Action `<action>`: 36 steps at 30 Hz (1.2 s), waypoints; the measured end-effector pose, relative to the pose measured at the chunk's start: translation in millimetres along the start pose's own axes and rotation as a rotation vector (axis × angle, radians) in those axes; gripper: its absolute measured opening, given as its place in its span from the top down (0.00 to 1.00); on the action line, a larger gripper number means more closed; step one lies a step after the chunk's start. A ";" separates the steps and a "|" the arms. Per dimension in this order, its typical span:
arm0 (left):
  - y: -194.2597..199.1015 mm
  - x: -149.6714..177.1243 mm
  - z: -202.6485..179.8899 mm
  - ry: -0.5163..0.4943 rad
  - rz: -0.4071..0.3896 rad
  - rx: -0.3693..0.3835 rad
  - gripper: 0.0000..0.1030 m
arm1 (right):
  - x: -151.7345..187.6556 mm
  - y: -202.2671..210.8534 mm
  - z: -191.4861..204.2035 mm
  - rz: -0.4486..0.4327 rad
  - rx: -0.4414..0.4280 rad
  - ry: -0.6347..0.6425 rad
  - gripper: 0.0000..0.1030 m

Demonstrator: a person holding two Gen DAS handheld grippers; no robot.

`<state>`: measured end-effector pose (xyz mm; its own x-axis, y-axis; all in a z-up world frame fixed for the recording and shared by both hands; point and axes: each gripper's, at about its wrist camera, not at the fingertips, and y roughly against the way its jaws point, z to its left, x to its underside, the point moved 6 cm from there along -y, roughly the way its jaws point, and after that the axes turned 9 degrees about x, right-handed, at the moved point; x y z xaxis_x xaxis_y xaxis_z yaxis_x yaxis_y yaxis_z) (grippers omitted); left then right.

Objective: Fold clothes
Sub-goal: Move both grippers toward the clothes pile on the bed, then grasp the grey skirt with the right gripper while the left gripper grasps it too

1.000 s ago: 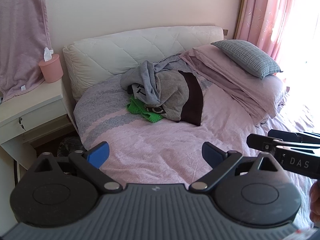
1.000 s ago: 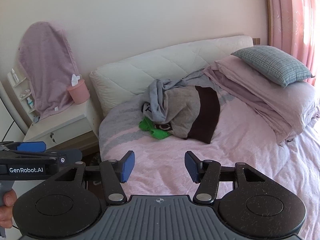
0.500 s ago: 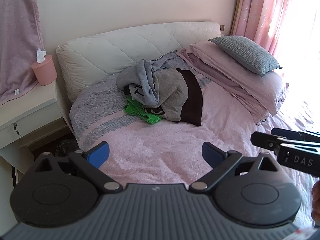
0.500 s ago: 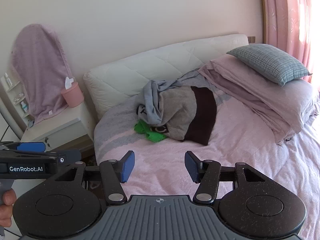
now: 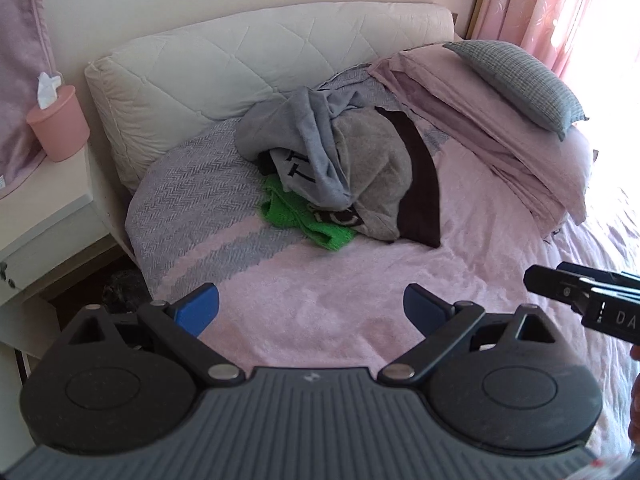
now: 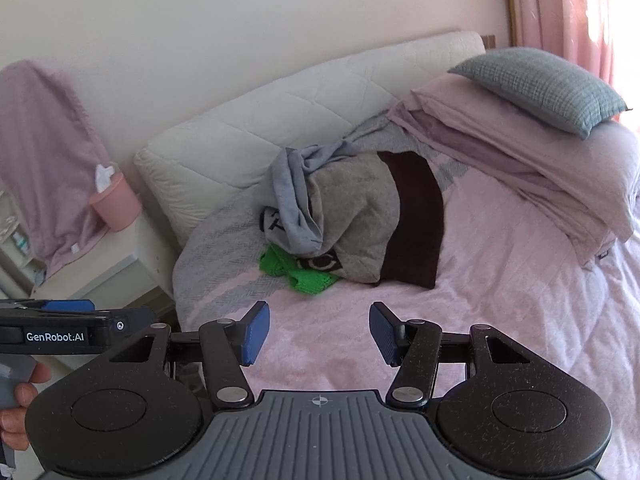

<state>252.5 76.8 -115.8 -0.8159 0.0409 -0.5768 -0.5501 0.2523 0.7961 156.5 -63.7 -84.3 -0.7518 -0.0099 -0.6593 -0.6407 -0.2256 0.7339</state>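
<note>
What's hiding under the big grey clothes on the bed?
A bright green garment pokes out from under the grey clothes, with a dark brown piece alongside. Anything deeper in the pile is covered.

Ahead of the claw: one clothes heap (image 5: 336, 168) holding at least three garments, two stacked pillows (image 5: 520, 80), one pink tissue cup (image 5: 58, 128) left.

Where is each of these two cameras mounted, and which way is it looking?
Left wrist: sits on the left tongs, looking down along their open blue fingers at the bed; the right tongs poke in at right.
Right wrist: sits on the right tongs, open too, facing the same bed; the left tongs and a hand show at left.
Shared: the clothes pile, green garment, grey pillow, pink tissue holder.
</note>
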 end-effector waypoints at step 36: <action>-308.1 -202.3 162.9 -0.043 0.222 -0.013 0.18 | -131.2 -377.5 84.8 0.164 0.000 0.026 0.49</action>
<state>616.0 148.2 -274.2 -0.9088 0.1357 -0.3945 -0.3605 0.2205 0.9063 483.7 105.3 -261.0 -0.8420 -0.0720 -0.5346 -0.5095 -0.2193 0.8320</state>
